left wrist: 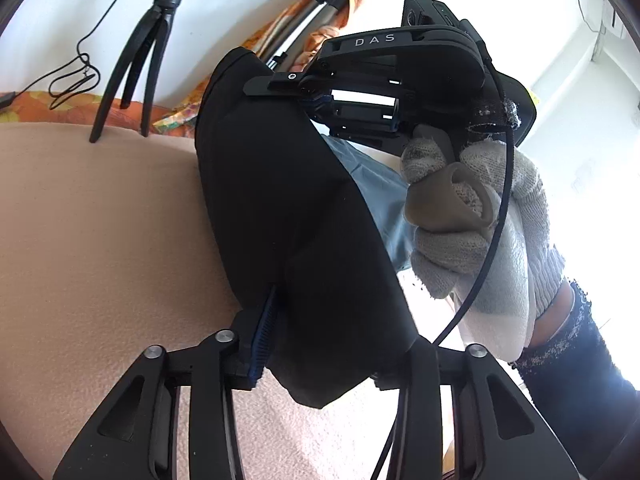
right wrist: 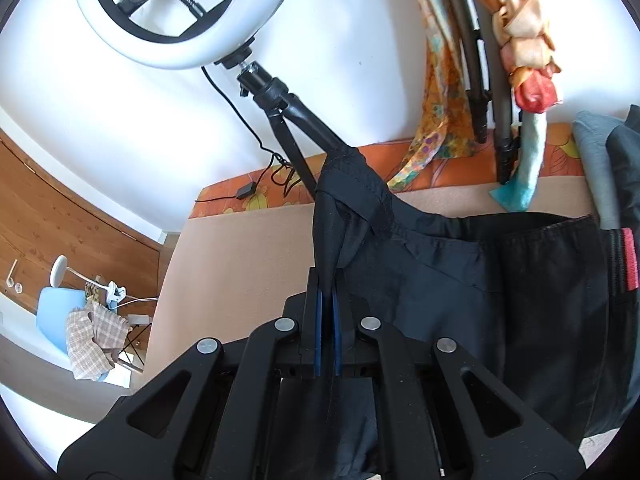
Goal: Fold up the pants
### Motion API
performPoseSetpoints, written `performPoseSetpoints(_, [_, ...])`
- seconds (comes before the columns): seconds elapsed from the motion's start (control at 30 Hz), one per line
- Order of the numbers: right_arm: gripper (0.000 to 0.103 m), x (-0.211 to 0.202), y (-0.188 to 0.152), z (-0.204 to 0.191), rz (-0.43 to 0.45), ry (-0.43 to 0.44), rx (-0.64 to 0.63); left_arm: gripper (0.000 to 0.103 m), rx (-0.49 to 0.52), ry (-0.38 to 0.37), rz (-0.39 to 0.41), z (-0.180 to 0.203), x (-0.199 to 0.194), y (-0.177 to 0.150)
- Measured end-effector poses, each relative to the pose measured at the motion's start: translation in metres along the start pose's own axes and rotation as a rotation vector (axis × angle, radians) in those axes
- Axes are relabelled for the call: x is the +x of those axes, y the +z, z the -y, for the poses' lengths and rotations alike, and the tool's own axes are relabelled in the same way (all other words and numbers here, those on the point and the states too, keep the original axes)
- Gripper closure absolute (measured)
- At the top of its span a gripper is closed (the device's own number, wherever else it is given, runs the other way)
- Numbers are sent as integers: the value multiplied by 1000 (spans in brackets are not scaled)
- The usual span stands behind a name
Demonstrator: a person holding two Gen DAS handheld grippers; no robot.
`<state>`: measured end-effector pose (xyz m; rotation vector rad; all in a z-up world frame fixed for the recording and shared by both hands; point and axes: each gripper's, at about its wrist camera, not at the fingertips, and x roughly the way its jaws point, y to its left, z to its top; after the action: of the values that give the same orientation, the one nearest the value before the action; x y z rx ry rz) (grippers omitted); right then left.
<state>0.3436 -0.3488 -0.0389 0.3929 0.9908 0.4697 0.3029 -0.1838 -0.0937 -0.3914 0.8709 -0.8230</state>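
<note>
Fingers of right gripper (right wrist: pixel 328 308) pinch black pants (right wrist: pixel 460 280); "DAS" printed on it.

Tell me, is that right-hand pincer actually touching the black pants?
Touching. The right wrist view shows the right gripper with its two blue-padded fingers closed together on a bunched fold of the black pants, no gap showing.

The only readable lettering is "DAS", in pale spaced capitals on the black body of the right tongs (left wrist: pixel 276 84), seen in the left wrist view toward one o'clock from the picture's centre. The right wrist view shows no legible text, label or number anywhere.
</note>
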Motion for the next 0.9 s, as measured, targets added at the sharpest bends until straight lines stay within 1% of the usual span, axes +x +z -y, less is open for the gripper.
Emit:
performPoseSetpoints(0.07, [98, -8, 3, 4, 15, -12, 2, 57, 21, -29, -15, 5, 1, 1])
performPoseSetpoints(0.13, [98, -21, 5, 18, 28, -30, 6, 54, 64, -28, -28, 19, 3, -15])
performPoseSetpoints(0.2, [98, -30, 7, 30, 36, -50, 10, 53, 101, -26, -36, 24, 1, -18])
performPoseSetpoints(0.33, [98, -45, 8, 55, 49, -95, 13, 51, 162, 27, -38, 28, 1, -23])
performPoseSetpoints(0.37, [98, -48, 8, 61, 51, -109, 13, 51, 162, 44, -40, 26, 3, -22])
performPoseSetpoints(0.47, [98, -51, 8, 83, 53, -148, 22, 51, 128, 60, -43, 14, 14, -16])
performPoseSetpoints(0.5, [98, -52, 7, 90, 52, -161, 23, 51, 126, 70, -43, 17, 13, -16])
performPoseSetpoints(0.63, [98, -52, 2, 114, 49, -229, 23, 51, 164, 101, -47, 21, 33, -10])
performPoseSetpoints(0.7, [98, -49, -2, 125, 48, -266, 22, 51, 181, 112, -52, 24, 50, -5])
performPoseSetpoints(0.8, [98, -43, -6, 140, 37, -319, 19, 51, 220, 134, -79, 30, 76, -2])
performPoseSetpoints(0.9, [98, -37, -7, 146, 36, -345, 6, 51, 254, 156, -117, 37, 99, -3])
